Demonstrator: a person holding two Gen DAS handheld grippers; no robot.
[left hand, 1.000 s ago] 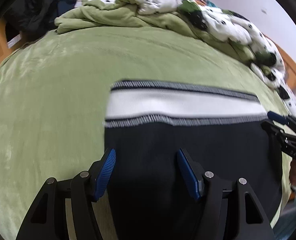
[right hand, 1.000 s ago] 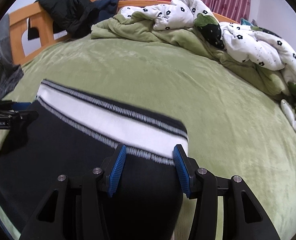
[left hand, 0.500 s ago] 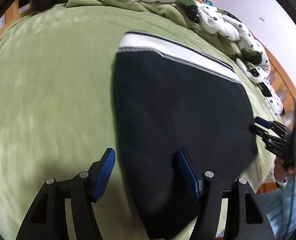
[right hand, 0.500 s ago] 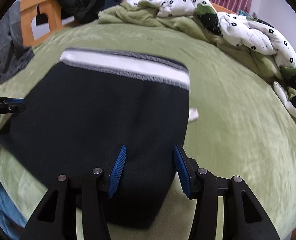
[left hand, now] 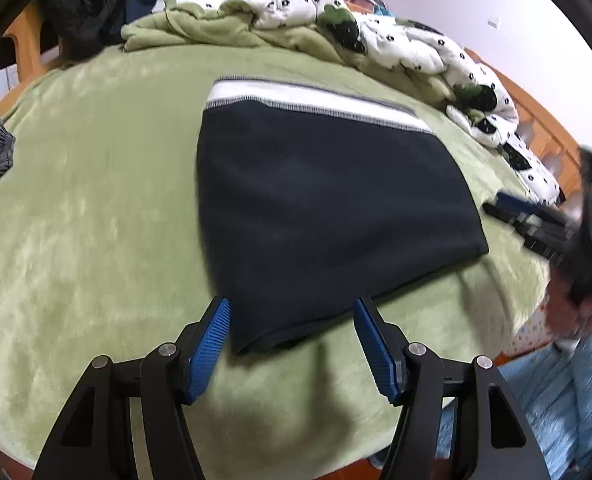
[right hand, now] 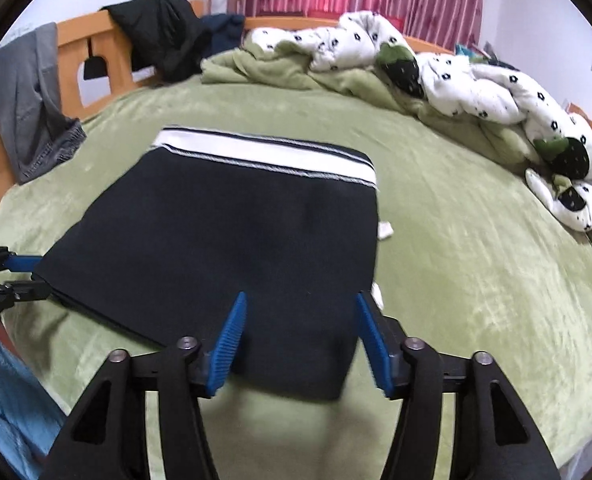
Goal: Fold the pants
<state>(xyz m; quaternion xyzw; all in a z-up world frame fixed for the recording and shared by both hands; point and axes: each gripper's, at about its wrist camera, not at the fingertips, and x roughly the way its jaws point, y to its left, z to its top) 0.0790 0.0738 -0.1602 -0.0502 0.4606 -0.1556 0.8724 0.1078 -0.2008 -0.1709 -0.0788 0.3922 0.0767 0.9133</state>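
Note:
The black pants (left hand: 327, 208) lie folded flat on the green bed cover (left hand: 88, 200), the white waistband (left hand: 315, 100) at the far end. They also show in the right wrist view (right hand: 236, 232). My left gripper (left hand: 292, 344) is open and empty, above the pants' near left corner. My right gripper (right hand: 299, 340) is open and empty, above the near right corner. Each gripper shows in the other's view, the right one (left hand: 535, 220) blurred at the right edge, the left one (right hand: 12, 276) at the left edge.
A crumpled white and green quilt (right hand: 435, 72) runs along the far and right side of the bed. Dark clothes (right hand: 164, 40) and a grey garment (right hand: 28, 100) hang on the wooden bed frame (right hand: 96, 40). A small white scrap (right hand: 384, 230) lies beside the pants.
Both grippers have pulled back from over the pants toward the near bed edge. More of the folded pants shows now. Both stay open.

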